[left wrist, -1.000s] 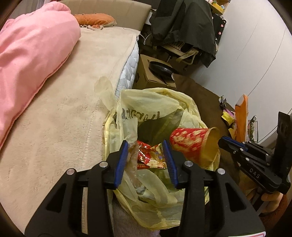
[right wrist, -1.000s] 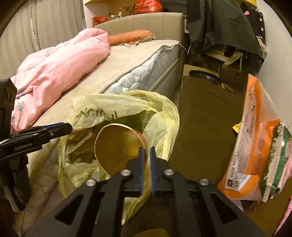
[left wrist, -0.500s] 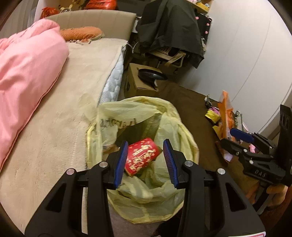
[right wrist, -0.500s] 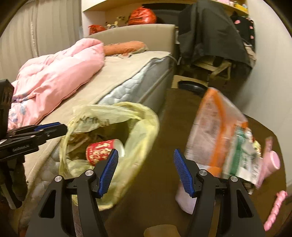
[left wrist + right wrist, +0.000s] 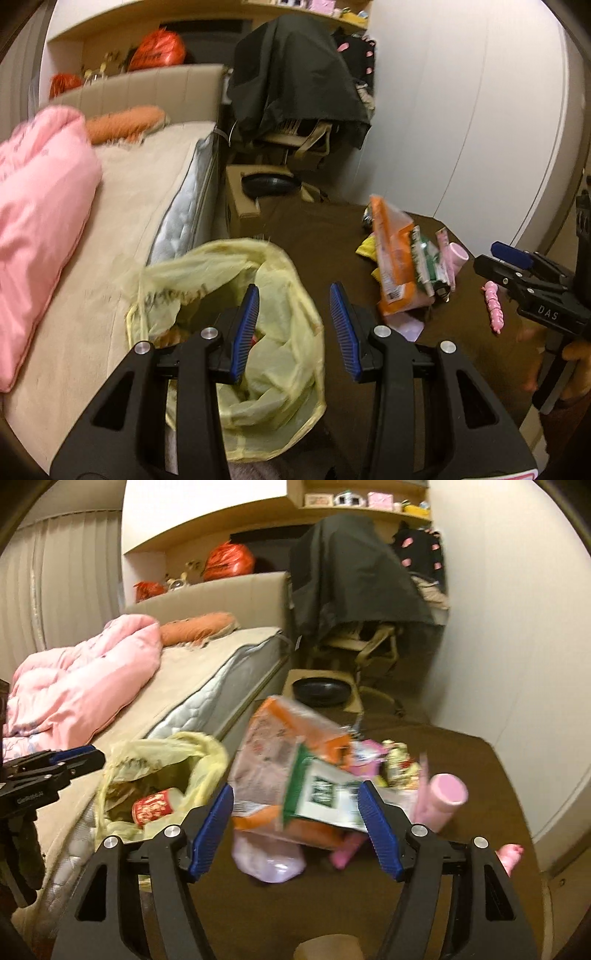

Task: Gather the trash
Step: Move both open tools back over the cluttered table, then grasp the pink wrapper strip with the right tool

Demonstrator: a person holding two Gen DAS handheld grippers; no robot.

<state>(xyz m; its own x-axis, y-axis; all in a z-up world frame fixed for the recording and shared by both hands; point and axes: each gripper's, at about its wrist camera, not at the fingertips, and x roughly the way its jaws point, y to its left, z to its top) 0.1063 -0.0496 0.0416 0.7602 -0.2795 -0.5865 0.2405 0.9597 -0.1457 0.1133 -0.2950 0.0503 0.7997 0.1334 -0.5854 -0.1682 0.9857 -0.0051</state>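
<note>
Centrally, in the left wrist view, the left claw point(image 5: 293, 328) is shown partly parted above the yellow trash bag point(image 5: 284, 369), which stands on the brown floor point(image 5: 317, 229) against the side of the bed point(image 5: 140, 206). No object is gripped between its blue pads point(image 5: 245, 328); whether the lower pad edge touches the bag film cannot be told.

At the right edge of the same view, the right claw point(image 5: 511, 258) is seen with a hand point(image 5: 576, 365) beneath it.

In the right wrist view, the right claw point(image 5: 295, 834) is shown released, its jaws opening wide; nothing is pressed by the pads. Beyond and between the fingers, in the centre of the frame, a blurred pile of litter is seen on the floor: an orange snack packet point(image 5: 295, 738), a green-and-white wrapper point(image 5: 325, 794), a pale lilac bag point(image 5: 269, 856) and a pink tube point(image 5: 443, 797).

At lower left of that view, the bag mouth is seen open, with a red printed paper cup point(image 5: 153, 806) lying on its side inside. The left claw point(image 5: 74, 757) enters from the left edge, beside the bag.

A pink quilt point(image 5: 81, 686) is spread on the bed at upper left.
</note>
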